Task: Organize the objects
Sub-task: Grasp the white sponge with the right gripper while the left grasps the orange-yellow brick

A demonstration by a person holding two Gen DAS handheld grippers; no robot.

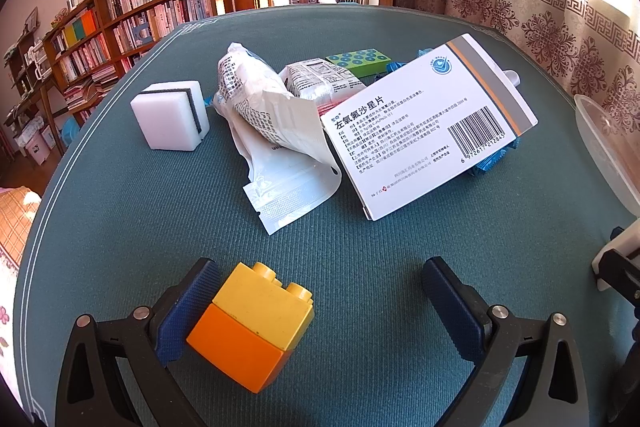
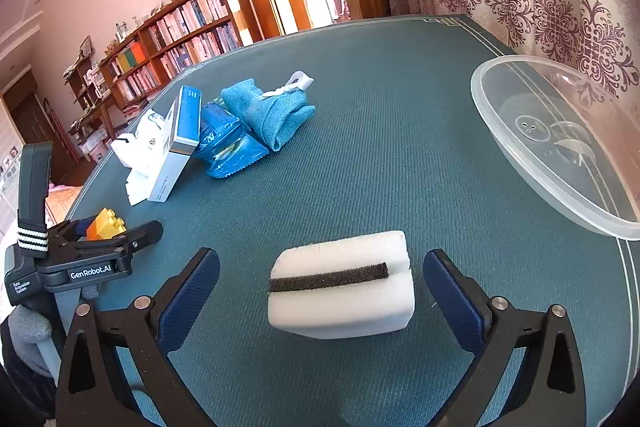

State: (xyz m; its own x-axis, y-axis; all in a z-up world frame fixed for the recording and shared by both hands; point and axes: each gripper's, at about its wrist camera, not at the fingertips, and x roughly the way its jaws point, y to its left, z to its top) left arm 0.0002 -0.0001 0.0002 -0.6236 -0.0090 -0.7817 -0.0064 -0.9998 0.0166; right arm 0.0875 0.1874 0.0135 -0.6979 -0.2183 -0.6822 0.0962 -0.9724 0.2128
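Low in the left wrist view, the left gripper (image 1: 320, 291) stands spread wide around a toy block (image 1: 252, 323), yellow studded half atop an orange half, lying tilted beside its left pad. In the right wrist view, the right gripper (image 2: 322, 287) is likewise spread, flanking without touching a white sponge (image 2: 344, 287) with a dark strip, at lower centre on the teal table (image 2: 400, 107).

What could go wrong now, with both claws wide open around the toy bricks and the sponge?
The yellow-and-orange brick stack sits hard against one finger of the left gripper, so closing may push or twist it rather than grip it. The white sponge between the right gripper fingers is soft and may squash.
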